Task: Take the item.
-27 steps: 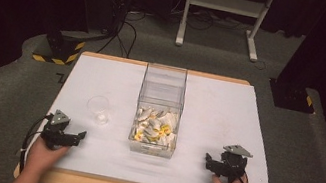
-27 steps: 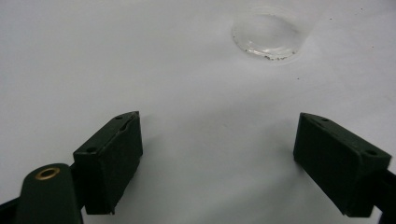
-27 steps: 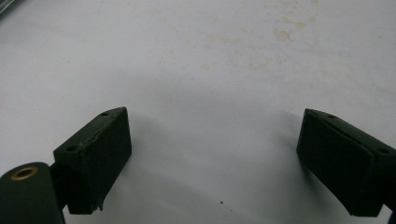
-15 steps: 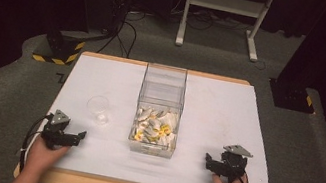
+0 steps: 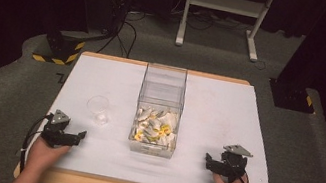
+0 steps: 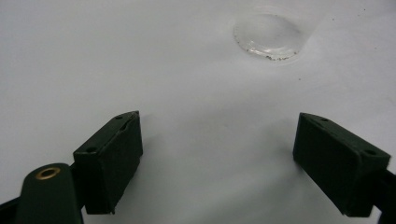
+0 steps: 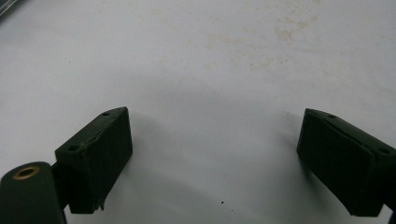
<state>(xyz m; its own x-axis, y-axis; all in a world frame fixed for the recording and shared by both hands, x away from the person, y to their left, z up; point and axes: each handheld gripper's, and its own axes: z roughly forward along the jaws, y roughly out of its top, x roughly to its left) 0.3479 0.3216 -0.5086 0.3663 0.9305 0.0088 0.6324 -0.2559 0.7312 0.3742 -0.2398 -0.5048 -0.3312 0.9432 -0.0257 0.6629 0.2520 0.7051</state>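
Note:
A clear tall box [image 5: 159,111] stands mid-table, its floor covered with several white and yellow pieces [image 5: 154,128]. A small clear cup [image 5: 98,109] stands empty to its left; its base [image 6: 272,36] shows in the left gripper view, beyond the jaws. My left gripper [image 5: 64,133] rests near the front left of the table, open, with only bare white surface between its jaws [image 6: 217,158]. Near the front right lies my right gripper [image 5: 224,164], likewise open with nothing in it [image 7: 212,158].
The white table top [image 5: 228,113] has wooden edges and faint stains [image 7: 261,32] ahead of the right gripper. Beyond the far edge are a dark floor, cables, a white stand [image 5: 221,10] and yellow-black striped blocks [image 5: 59,50].

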